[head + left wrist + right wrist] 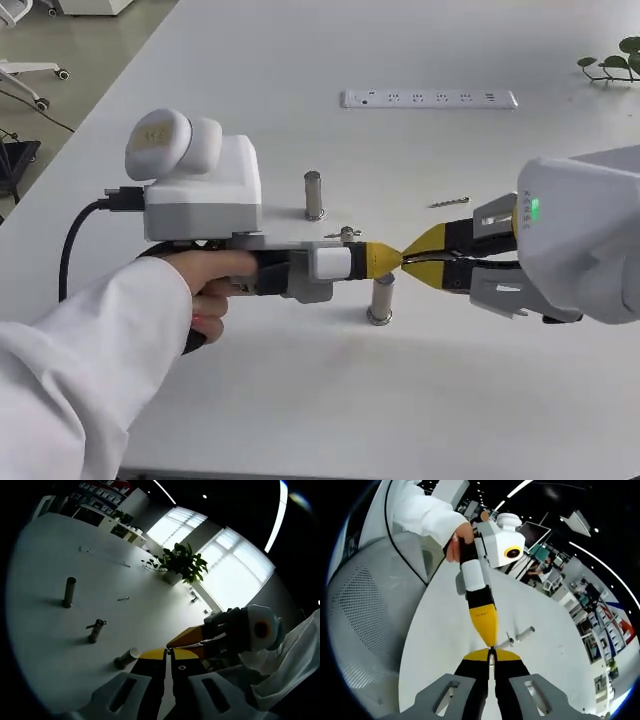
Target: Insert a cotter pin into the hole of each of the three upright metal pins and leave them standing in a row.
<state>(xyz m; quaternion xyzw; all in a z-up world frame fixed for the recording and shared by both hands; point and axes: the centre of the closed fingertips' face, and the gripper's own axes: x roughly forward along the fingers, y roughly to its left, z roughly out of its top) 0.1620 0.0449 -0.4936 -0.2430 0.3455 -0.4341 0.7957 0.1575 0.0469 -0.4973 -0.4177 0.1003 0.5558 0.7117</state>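
Three upright metal pins stand on the white table (300, 400): a bare far pin (314, 195) (69, 592), a middle pin (348, 234) (95, 631) (524, 634) with a cotter pin through its top, and a bare near pin (381, 298) (126, 658). Above the near pin, my left gripper (394, 257) (168, 653) and right gripper (408, 256) (491, 655) meet tip to tip. Both are shut. A thin metal cotter pin (491, 653) shows in the right one's tips, touching the left's tips. Another cotter pin (449, 202) (123, 599) lies loose on the table.
A white power strip (430, 98) lies at the back of the table. A potted plant (182, 562) stands at the far right edge. A black cable (70, 250) trails from the left gripper. Office chairs stand on the floor to the left.
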